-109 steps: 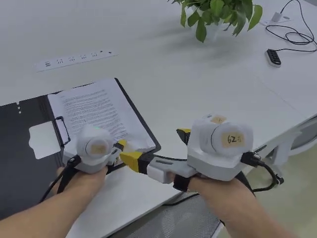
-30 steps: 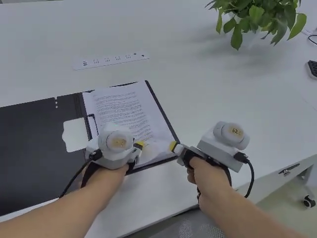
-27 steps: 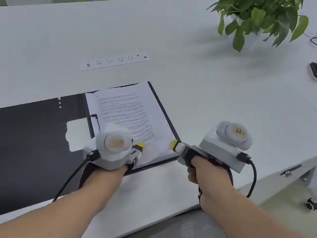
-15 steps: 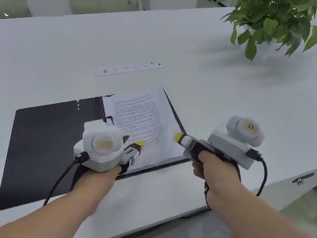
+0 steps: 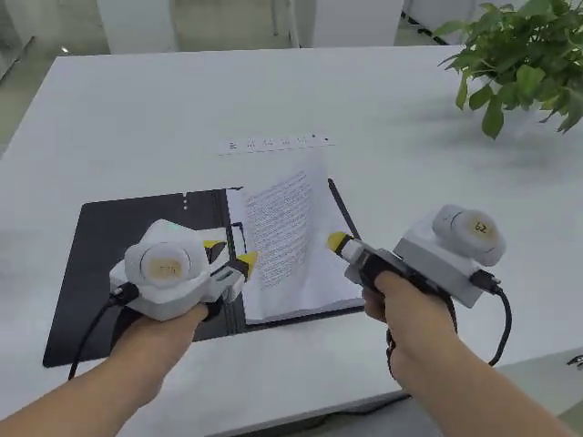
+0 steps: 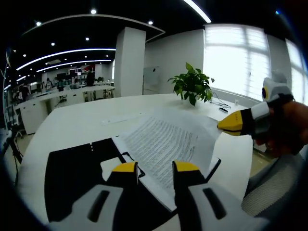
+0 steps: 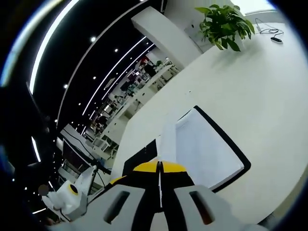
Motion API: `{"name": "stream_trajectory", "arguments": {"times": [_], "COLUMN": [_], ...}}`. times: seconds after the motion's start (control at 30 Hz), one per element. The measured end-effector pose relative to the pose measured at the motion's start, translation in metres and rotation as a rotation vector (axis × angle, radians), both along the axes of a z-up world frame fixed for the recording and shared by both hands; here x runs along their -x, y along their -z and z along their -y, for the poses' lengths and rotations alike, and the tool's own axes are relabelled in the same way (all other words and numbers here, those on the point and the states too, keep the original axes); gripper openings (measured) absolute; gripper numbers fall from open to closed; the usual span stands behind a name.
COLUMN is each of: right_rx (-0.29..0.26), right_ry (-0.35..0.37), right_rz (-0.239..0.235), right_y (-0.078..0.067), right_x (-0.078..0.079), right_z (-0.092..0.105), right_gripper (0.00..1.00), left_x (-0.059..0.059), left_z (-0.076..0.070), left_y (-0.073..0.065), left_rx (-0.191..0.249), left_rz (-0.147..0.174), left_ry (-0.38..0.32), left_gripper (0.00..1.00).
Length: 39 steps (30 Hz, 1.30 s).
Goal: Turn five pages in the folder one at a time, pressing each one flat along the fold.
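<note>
A black folder point(image 5: 118, 237) lies open on the white table. My right gripper point(image 5: 337, 242) is shut on the right edge of a printed page point(image 5: 287, 209) and holds it lifted, curving up over the pages beneath point(image 5: 305, 296). In the right gripper view its jaws point(image 7: 160, 166) are pressed together, above the white stack point(image 7: 207, 149) in the folder point(image 7: 240, 161). My left gripper point(image 5: 228, 253) hovers open near the spine, holding nothing. In the left gripper view, past its jaws point(image 6: 155, 167), the raised page point(image 6: 168, 139) is pinched by the right gripper point(image 6: 240, 122).
A white power strip point(image 5: 273, 143) lies just beyond the folder. A potted plant point(image 5: 524, 64) stands at the far right of the table. The table's front edge runs close under both hands. Bare tabletop point(image 5: 137, 118) stretches to the left and back.
The right gripper has lifted the page's right edge up and leftward. The left gripper has drawn left, off the page toward the spine. The head camera has tilted up.
</note>
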State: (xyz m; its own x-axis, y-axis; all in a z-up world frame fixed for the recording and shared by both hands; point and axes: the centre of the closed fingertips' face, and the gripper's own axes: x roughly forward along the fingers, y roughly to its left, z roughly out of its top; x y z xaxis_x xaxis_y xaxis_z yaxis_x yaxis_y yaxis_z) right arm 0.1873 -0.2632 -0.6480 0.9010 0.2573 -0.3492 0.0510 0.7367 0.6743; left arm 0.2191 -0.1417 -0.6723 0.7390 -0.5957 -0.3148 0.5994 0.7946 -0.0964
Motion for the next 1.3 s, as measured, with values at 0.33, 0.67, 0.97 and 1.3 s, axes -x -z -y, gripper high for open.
{"name": "stream_trajectory", "arguments": {"times": [0.33,0.67,0.97,1.3], "right_rx": [0.073,0.08,0.109,0.135], "right_ry": [-0.143,-0.277,-0.361,-0.422], "right_rz": [0.083,0.08,0.037,-0.033], "right_y": [-0.031,-0.03,-0.013,0.022], "right_x": [-0.005,-0.002,-0.006,-0.007], "right_z": [-0.056,-0.123,-0.181,-0.224], "right_gripper": [0.0,0.0,0.0,0.0], "left_x": [0.001,0.002,0.007,0.017], "left_z": [-0.042,-0.096,-0.14,-0.179], "left_y": [-0.033,-0.053,-0.056,-0.046], "left_rx": [0.036,0.05,0.052,0.036], "left_rz": [0.065,0.119,0.129,0.103], "left_ry": [-0.067,-0.151,-0.225,-0.281], "left_gripper": [0.27,0.27,0.26,0.25]}}
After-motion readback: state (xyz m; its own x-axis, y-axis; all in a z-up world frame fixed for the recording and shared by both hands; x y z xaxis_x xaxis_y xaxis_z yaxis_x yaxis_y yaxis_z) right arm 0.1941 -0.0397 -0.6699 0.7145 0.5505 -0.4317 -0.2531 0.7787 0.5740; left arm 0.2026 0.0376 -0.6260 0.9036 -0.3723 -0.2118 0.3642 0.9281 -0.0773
